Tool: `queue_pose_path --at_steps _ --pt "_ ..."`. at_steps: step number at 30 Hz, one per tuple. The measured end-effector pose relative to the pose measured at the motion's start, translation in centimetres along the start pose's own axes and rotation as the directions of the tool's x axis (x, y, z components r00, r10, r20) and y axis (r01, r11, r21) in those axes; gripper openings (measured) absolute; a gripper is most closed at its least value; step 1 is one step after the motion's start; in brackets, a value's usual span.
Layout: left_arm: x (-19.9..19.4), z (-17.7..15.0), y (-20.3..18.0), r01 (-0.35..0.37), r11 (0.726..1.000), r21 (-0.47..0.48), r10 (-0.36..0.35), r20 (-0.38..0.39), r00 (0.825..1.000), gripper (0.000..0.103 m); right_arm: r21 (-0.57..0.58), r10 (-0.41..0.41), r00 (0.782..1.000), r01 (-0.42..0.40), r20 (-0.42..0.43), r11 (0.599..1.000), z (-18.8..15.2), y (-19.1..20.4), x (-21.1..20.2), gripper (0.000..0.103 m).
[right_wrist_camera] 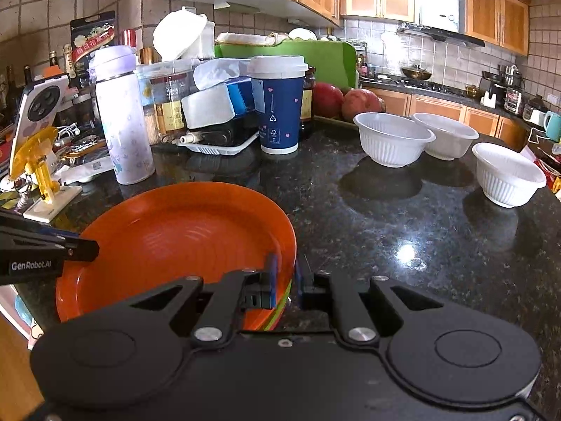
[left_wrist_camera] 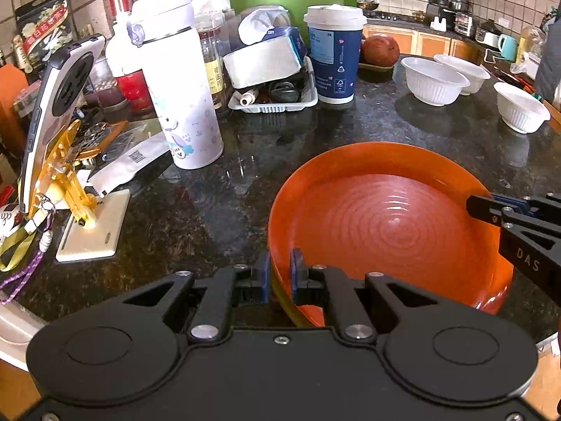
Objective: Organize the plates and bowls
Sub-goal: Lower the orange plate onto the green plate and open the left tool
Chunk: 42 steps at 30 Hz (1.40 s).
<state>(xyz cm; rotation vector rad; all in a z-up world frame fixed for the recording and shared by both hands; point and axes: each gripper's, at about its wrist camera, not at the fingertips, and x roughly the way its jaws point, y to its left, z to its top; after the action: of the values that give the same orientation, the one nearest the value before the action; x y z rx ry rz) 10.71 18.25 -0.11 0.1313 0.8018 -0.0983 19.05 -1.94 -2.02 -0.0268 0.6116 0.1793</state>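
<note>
Left wrist view: round orange ribbed plastic plate (left_wrist_camera: 378, 221) tops a small stack; yellow and green rims show beneath it at the near edge. Left hand-held gripper (left_wrist_camera: 280, 273) is clamped on the stack's rim at 7 o'clock, right hand-held gripper (right_wrist_camera: 285, 277) clamped on the rim at 4 o'clock. Whether the stack rests on the speckled black stone desk (right_wrist_camera: 403, 231) or hangs just above it is unclear. Judged: plates gathered. Three white ribbed plastic bowls (right_wrist_camera: 392, 138) stand apart at 1 o'clock, not yet nested. Blue paper cup (right_wrist_camera: 280, 105) and white flask (left_wrist_camera: 178, 80) crowd 11 o'clock. Kitchen with wooden cabinets behind.
</note>
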Motion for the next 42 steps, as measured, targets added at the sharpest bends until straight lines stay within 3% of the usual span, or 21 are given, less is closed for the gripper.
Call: queue_pose_path --at_steps 9,10,12,29,30,33,42 --pt "0.0 -0.3 0.0 0.006 1.000 0.024 -0.007 0.024 1.000 0.017 0.003 -0.019 1.000 0.019 -0.016 1.000 -0.2 0.2 0.2 0.013" --pt "0.0 -0.3 0.1 0.005 1.000 0.022 -0.006 0.023 1.000 0.024 0.001 -0.019 1.000 0.019 -0.015 1.000 -0.2 0.2 0.1 0.013" --pt "0.1 -0.3 0.2 0.005 1.000 0.013 -0.005 0.017 1.000 0.029 -0.003 -0.015 1.000 0.015 -0.013 1.000 -0.1 0.3 0.1 0.014" --pt "-1.4 -0.3 -0.1 0.011 1.000 0.021 -0.013 0.072 0.997 0.029 -0.010 -0.015 1.000 0.015 0.015 1.000 -0.1 0.4 -0.7 0.015" --pt "-1.5 -0.2 -0.1 0.013 1.000 0.018 -0.015 0.075 0.997 0.030 -0.012 -0.017 1.000 0.017 0.019 1.000 -0.1 0.4 -0.8 0.015" --pt "-1.7 0.0 -0.1 0.026 1.000 0.007 -0.026 0.092 0.995 0.049 -0.011 -0.024 0.999 0.024 0.029 1.000 0.0 0.4 -1.2 0.015" --pt "-2.2 1.4 -1.3 0.080 0.996 0.027 -0.083 0.145 0.986 0.049 0.011 -0.070 0.996 0.070 0.051 0.997 0.0 -0.7 -2.5 0.015"
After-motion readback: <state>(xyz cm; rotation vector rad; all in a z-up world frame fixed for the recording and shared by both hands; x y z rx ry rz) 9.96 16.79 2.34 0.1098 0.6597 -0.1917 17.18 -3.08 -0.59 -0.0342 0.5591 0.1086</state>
